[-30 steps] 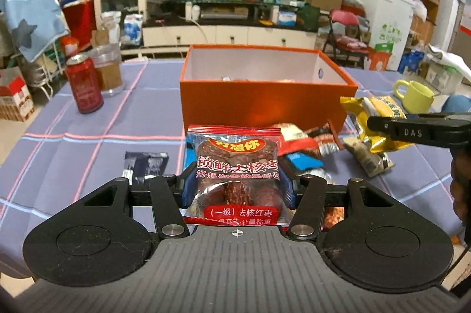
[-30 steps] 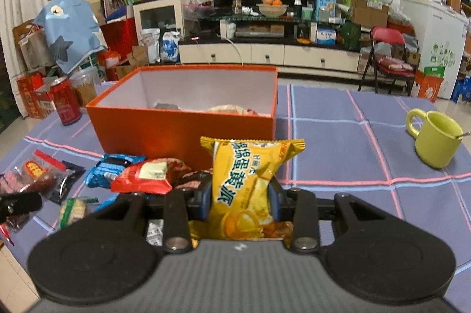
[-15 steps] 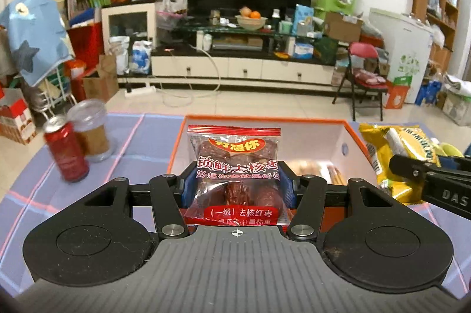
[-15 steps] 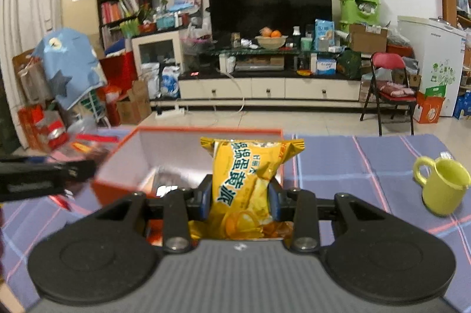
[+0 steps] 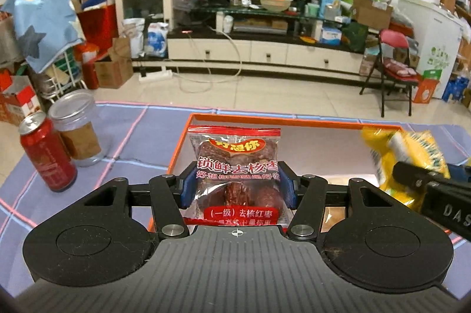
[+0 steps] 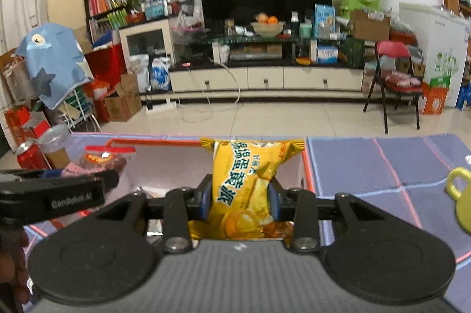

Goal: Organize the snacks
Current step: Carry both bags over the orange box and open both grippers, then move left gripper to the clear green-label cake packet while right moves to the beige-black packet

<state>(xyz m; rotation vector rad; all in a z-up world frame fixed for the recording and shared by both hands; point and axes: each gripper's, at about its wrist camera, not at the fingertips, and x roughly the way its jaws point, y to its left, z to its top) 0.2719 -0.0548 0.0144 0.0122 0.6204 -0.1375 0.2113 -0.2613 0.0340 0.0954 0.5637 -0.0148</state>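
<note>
My left gripper [image 5: 237,183] holds a clear packet of red dates [image 5: 235,154] upright between its blue pads, over the near left part of the open orange box [image 5: 294,120]; its jaws are opening, the pads still at the packet's sides. My right gripper [image 6: 240,198] pinches a yellow snack packet [image 6: 250,165] above the same box [image 6: 164,140]; its jaws are opening too. In each wrist view the other gripper shows from the side with its packet: the date packet [image 6: 103,160] and the yellow packet [image 5: 412,148]. Other wrapped snacks [image 5: 332,213] lie inside the box.
A red drinks can [image 5: 48,154] and a clear lidded jar [image 5: 78,130] stand on the blue checked tablecloth [image 5: 141,130] left of the box. A yellow-green mug [image 6: 462,195] sits to its right. Beyond the table's far edge lies the floor and a cluttered TV unit.
Both grippers have carried their packets forward from the loose snacks in front of the box to above its open top. The pads of both stand slightly wider around the packets.
</note>
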